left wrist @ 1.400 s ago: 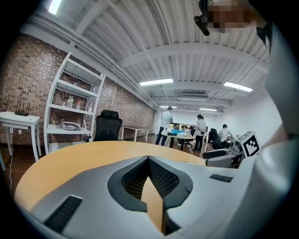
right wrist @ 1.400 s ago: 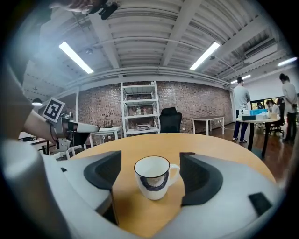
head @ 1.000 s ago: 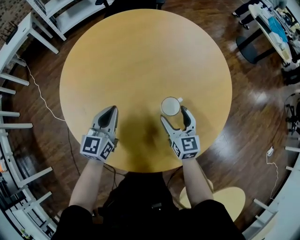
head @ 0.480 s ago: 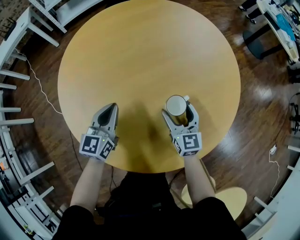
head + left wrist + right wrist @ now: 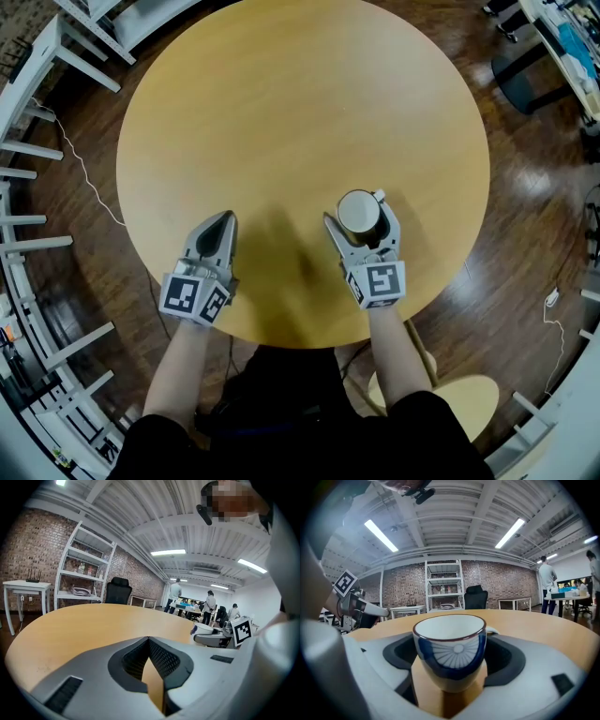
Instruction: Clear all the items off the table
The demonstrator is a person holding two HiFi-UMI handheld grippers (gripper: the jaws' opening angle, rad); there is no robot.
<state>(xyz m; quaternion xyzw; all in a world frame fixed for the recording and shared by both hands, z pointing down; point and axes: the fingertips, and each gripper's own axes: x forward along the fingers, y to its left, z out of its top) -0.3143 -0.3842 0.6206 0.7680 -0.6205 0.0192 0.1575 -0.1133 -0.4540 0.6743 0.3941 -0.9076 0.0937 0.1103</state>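
**A:** Where do we have the cup (image 5: 450, 651)?

**B:** We see it upright between the jaws of the right gripper (image 5: 357, 217), over the near right part of the round table (image 5: 281, 103), close to the edge by our body. It is white inside with a dark rim, and blue outside with a white fan of lines.

**A:** And the grip?

**B:** In the right gripper view both dark pads lie against the cup's sides. We read the jaws as closed onto it, standing only as wide as the cup itself. Its handle (image 5: 379, 196) points away from us, past the right jaw. We cannot tell whether its base touches the wood or hangs just above it.

**A:** The other claw?

**B:** The left gripper (image 5: 225, 217) sits over the near left part of the table, well apart from the cup. Its jaws are pressed together with the tips meeting, and they hold nothing. Only tabletop shows through the small gap behind the tips.

**A:** And what do we see around the table?

**B:** Dark wooden floor (image 5: 525, 234) on all sides, and a pale stool (image 5: 459, 398) just beside the near right edge, by our right arm
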